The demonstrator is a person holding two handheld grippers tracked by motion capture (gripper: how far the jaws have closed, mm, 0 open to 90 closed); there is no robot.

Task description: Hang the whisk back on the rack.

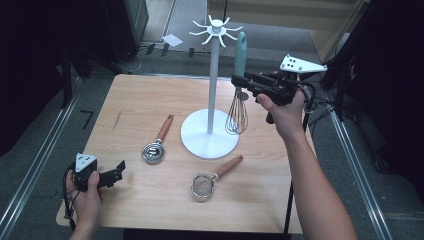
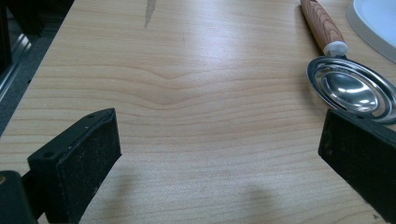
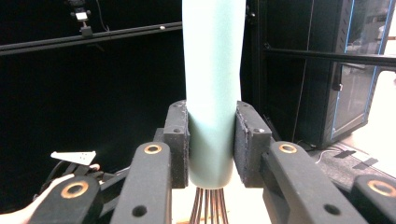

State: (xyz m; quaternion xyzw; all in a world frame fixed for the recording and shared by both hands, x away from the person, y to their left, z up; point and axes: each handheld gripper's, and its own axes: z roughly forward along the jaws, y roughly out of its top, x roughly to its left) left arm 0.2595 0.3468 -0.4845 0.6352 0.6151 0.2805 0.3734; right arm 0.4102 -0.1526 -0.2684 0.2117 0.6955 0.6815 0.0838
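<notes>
Whisk (image 1: 238, 97) is hanging upright in my right gripper (image 3: 211, 140), pinched at its teal handle, just right of the white hook stand (image 1: 214, 75). I judge hanging is coming next, needing a lift to a hook. My left gripper (image 2: 219, 154) is idling spread near the table's (image 1: 150, 100) near-left edge.

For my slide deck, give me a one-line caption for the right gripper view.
Right gripper jaws shut on the whisk's teal handle, wire loops hanging below.
</notes>
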